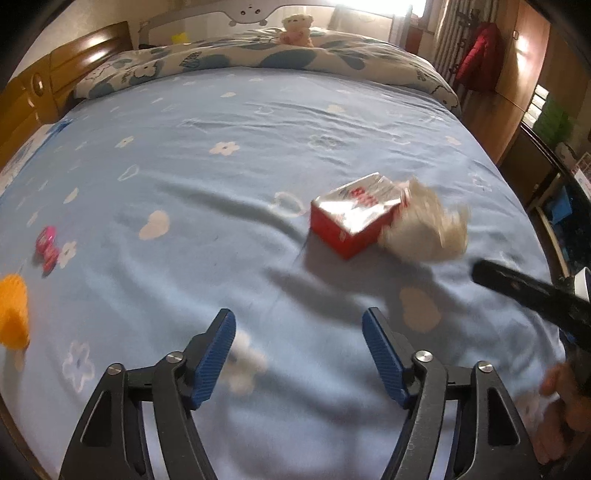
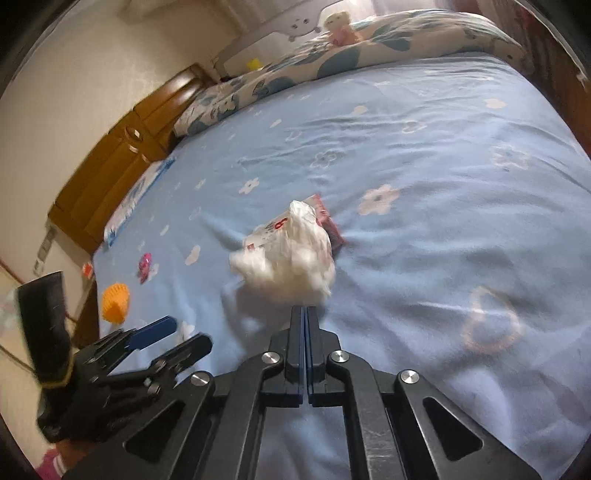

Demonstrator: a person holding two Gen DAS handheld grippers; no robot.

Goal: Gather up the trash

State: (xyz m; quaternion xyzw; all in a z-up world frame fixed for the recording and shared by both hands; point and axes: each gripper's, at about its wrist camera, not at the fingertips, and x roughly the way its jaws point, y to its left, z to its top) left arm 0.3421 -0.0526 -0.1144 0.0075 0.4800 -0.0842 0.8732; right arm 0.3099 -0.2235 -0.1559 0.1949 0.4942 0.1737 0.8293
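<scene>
Jaws: L gripper [image 1: 299, 354] spread, holding nothing; R gripper [image 2: 306, 314] pressed together, tips at the tissue [image 2: 291, 258]. Tissue lies mid-bed [image 1: 221, 184], touching red box [image 1: 351, 221]. Pink wrapper [image 1: 47, 249], orange item [image 1: 13, 310] near left edge.

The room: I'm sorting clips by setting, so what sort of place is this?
A bedroom, most likely: a bed with a blue flowered sheet, a patterned pillow against the headboard, and a teddy bear on top.

Red box [image 1: 351, 225], blue flower-print bedsheet [image 1: 221, 206]
</scene>
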